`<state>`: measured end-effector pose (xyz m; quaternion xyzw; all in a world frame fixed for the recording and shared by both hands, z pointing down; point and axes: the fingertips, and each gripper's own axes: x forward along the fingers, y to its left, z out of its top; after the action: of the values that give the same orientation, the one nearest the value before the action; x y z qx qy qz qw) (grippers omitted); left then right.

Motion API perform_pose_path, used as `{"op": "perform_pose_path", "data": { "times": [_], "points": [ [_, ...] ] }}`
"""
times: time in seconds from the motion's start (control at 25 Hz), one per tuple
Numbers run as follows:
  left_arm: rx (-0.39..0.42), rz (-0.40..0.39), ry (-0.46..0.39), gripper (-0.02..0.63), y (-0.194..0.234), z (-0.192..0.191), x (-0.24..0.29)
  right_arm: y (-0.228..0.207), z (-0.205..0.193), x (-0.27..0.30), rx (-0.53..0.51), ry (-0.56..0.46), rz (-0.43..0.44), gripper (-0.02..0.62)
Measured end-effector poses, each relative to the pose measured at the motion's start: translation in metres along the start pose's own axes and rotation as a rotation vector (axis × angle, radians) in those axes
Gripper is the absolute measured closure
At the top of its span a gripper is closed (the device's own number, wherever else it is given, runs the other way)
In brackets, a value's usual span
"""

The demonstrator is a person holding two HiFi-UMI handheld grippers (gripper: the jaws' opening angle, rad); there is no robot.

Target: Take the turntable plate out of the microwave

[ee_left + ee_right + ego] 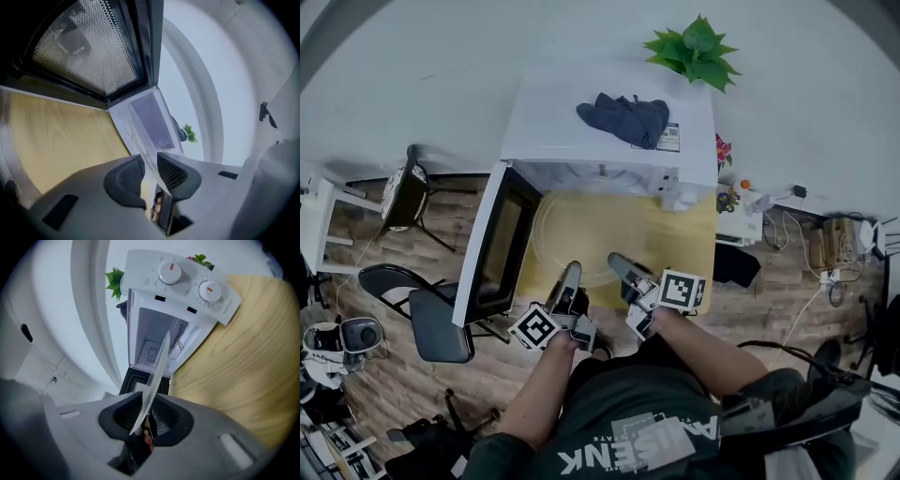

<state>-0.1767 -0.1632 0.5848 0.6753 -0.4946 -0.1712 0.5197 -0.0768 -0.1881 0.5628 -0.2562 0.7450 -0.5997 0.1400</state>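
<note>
The clear glass turntable plate (pixel 581 234) hangs over the yellow table (pixel 680 234), just in front of the open white microwave (pixel 609 141). Both grippers hold it by its near rim. My left gripper (pixel 570 274) is shut on the rim's left part; in the left gripper view the thin glass plate (pixel 149 157) runs edge-on between the ribbed pads (pixel 129 176) of the left gripper (pixel 150 171). My right gripper (pixel 619 264) is shut on the right part; in the right gripper view the plate (pixel 158 366) rises edge-on from the right gripper (pixel 146 416) towards the microwave's cavity (pixel 154 343).
The microwave door (pixel 497 244) stands swung open at the left. A dark cloth (pixel 623 117) lies on top of the microwave, with a green plant (pixel 694 47) behind it. Dark chairs (pixel 431 319) stand on the wooden floor at the left. Cables and small things lie at the right (pixel 825 244).
</note>
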Motion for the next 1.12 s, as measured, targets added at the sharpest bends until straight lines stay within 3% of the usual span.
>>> {"op": "perform_pose_path", "data": {
  "times": [0.12, 0.32, 0.48, 0.64, 0.8, 0.96, 1.12],
  "points": [
    [0.002, -0.090, 0.018, 0.525, -0.014, 0.003, -0.013, 0.015, -0.012, -0.004, -0.005, -0.030, 0.003, 0.525],
    [0.063, -0.106, 0.081, 0.525, -0.023, 0.008, -0.033, 0.062, -0.024, -0.007, 0.030, -0.111, 0.148, 0.525],
    [0.070, -0.224, 0.094, 0.525, -0.043, 0.016, -0.041, 0.080, -0.030, -0.011, -0.010, -0.156, 0.141, 0.525],
    [0.105, -0.200, 0.132, 0.525, -0.045, 0.020, -0.051, 0.096, -0.032, -0.013, -0.054, -0.175, 0.142, 0.525],
    [0.110, -0.272, 0.128, 0.525, -0.069, 0.016, -0.061, 0.105, -0.036, -0.025, -0.077, -0.149, 0.140, 0.523],
    [0.151, -0.203, 0.112, 0.526, -0.080, 0.024, -0.066, 0.123, -0.026, -0.029, -0.095, -0.122, 0.186, 0.523],
    [0.063, -0.225, 0.067, 0.526, -0.103, 0.023, -0.066, 0.124, -0.014, -0.038, -0.140, -0.073, 0.153, 0.523]
  ]
}}
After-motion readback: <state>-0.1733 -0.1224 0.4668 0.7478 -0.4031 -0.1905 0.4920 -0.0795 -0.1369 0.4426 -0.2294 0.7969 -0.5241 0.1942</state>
